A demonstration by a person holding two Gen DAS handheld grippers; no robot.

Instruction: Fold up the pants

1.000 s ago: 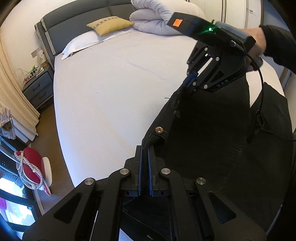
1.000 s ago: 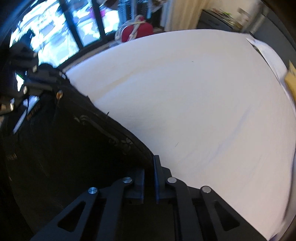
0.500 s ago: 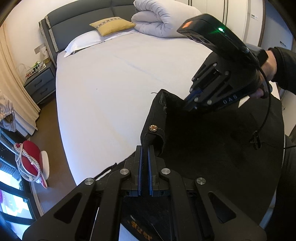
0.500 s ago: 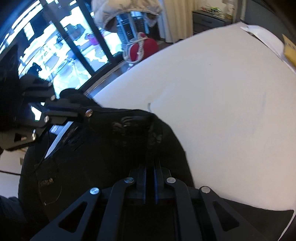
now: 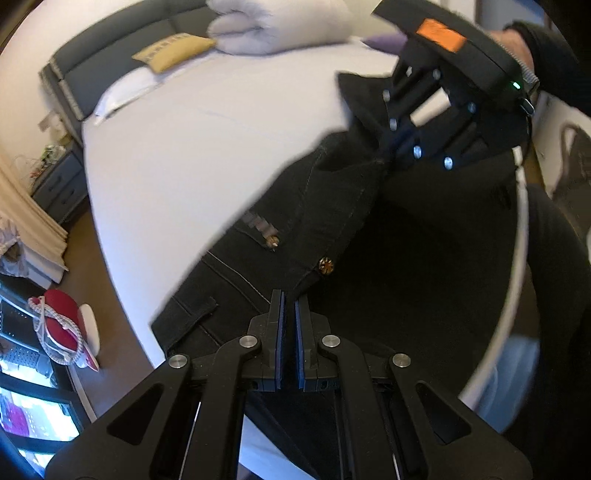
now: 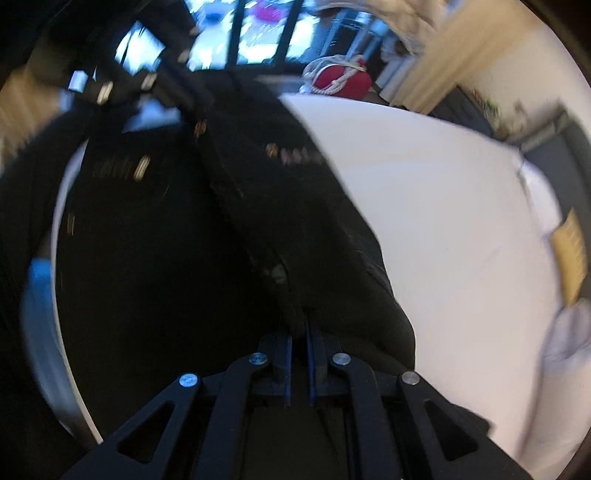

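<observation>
Black pants (image 5: 325, 206) with brass buttons hang lifted over the near edge of the white bed (image 5: 192, 147). My left gripper (image 5: 289, 299) is shut on the waistband close to a brass button (image 5: 326, 265). My right gripper (image 5: 391, 147) is shut on the waistband farther along, up and to the right. In the right wrist view the right gripper (image 6: 298, 321) pinches the dark cloth (image 6: 280, 206), and the left gripper (image 6: 184, 96) shows at the top left, blurred.
A grey headboard, yellow pillow (image 5: 173, 51) and rolled white duvet (image 5: 280, 29) lie at the bed's far end. A nightstand (image 5: 55, 184) and curtain stand to the left. A red bag (image 5: 59, 317) lies on the floor by the window.
Both grippers have lifted the waistband and spread apart again. The pants have turned so the front with pocket and buttons now faces the left camera. The right view is motion-blurred.
</observation>
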